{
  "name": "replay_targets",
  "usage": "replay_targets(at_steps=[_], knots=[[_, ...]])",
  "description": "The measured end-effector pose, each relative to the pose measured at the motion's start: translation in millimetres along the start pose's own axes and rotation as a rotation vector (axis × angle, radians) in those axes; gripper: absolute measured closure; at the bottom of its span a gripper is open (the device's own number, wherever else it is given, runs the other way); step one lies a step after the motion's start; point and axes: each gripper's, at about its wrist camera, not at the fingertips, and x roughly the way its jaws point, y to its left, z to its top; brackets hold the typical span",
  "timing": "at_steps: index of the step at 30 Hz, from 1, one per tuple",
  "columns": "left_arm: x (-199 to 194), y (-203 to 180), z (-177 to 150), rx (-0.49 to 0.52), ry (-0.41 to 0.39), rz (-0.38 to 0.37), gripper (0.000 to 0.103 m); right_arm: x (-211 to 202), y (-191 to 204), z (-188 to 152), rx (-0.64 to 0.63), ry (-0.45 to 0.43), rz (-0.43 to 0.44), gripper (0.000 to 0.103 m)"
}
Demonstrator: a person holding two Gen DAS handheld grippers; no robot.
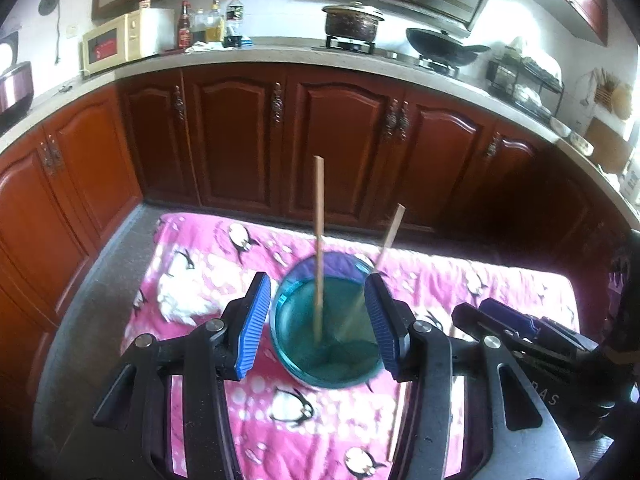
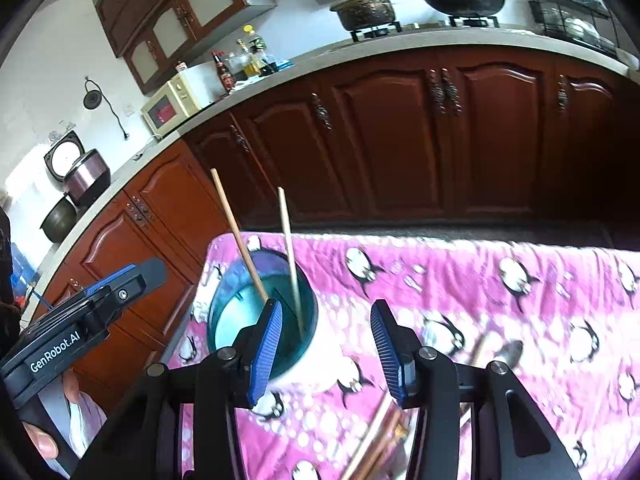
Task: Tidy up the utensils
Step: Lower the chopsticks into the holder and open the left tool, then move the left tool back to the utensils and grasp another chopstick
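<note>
Pink penguin-print cloth (image 2: 460, 280) carries loose wooden chopsticks (image 2: 372, 448) running lengthwise beneath the wide, empty right gripper (image 2: 326, 350), nearer than the wide, empty left gripper (image 1: 318, 326) flanking the blue-lined cup (image 1: 326, 344).

My open right claw (image 2: 326, 344) hovers beside the blue cup (image 2: 260, 320) holding two chopsticks (image 2: 290, 256), spoon (image 2: 510, 354) to its right.
</note>
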Motion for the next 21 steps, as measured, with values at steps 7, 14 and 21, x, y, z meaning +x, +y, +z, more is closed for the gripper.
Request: replay_targets(at_steps=[7, 14, 21], knots=[[-14.1, -30.3, -18.5, 0.034, 0.01, -0.048, 0.054, -33.0, -18.2, -21.8, 0.023, -0.013, -0.051, 0.058], [-19.3, -51.7, -39.2, 0.052, 0.044, -0.113, 0.043, -62.1, -42.8, -46.6, 0.054, -0.016, -0.1, 0.055], [-13.6, -63.9, -64.7, 0.082, 0.11, -0.167, 0.043, -75.6, -80.7, -76.2, 0.106, 0.009, -0.154, 0.048]])
